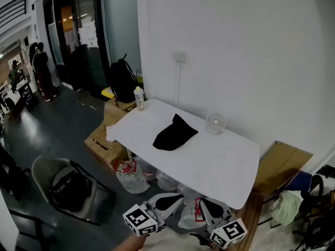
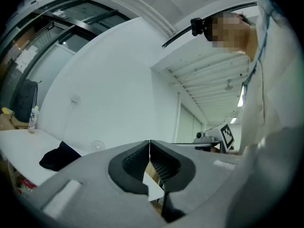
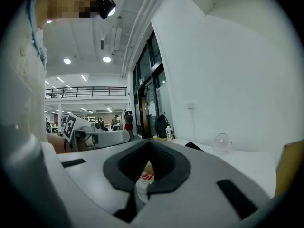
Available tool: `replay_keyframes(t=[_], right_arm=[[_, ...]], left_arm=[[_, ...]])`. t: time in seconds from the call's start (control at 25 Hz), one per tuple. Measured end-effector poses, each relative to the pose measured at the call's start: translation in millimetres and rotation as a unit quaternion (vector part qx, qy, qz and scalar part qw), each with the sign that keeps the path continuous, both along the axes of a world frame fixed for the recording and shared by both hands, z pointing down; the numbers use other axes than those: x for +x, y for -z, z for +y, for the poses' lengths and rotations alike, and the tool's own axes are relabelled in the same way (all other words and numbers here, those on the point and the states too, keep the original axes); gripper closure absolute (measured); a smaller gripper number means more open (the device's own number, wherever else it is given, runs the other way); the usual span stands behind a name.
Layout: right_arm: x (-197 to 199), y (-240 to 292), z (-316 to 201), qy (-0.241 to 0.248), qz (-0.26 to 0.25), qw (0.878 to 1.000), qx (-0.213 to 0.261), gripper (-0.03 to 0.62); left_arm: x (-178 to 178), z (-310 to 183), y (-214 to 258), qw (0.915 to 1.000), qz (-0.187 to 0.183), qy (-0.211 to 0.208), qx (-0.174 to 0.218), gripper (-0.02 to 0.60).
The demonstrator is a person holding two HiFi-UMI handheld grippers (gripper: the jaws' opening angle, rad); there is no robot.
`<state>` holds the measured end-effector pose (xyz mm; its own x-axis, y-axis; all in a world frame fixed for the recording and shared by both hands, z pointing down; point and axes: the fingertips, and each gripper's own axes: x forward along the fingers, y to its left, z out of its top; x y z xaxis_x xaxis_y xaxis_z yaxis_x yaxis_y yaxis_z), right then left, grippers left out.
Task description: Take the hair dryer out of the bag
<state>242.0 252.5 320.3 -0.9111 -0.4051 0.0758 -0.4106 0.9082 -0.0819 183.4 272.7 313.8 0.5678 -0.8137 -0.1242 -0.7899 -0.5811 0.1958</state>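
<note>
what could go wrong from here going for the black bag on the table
1. Both the left gripper and right gripper are shut; reaching in like that would likely shove the bag.
2. The bag lies loose on the table; a one-sided pull may drag it whole, toward the fan.
3. Its opening doesn't show, so the first grab could miss.

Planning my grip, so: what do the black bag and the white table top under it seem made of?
Black bag: probably soft matte fabric; it lies slumped with a floppy peak. White table top: smooth and hard-looking, perhaps laminate; flat, evenly pale, crisp edge.
</note>
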Motion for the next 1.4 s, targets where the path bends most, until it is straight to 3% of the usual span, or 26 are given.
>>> replay_keyframes(t=[0.56,0.84,1.16,1.4], right_arm=[[2.9,-1.5,-4.1,0.004,0.009,1.0,0.007,0.58],[-1.3,-4.7,-6.6,0.018,-0.006,1.0,-0.021,0.579],[-28.0,-11.6,-19.9,0.036,-0.016,0.999,-0.031,0.577],[-66.3,-20.9,-55.3,0.03,-0.007,0.999,-0.037,0.577]], left_arm=[[7.2,-6.9,-6.9,0.9999,0.001,-0.013,-0.011,0.571],[2.5,-5.6,-9.2,0.9998,0.0,-0.006,-0.018,0.571],[-24.3,-16.4,-17.4,0.9997,0.006,0.012,-0.02,0.571],[-64.9,-54.6,-28.7,0.9994,0.02,0.007,-0.026,0.571]])
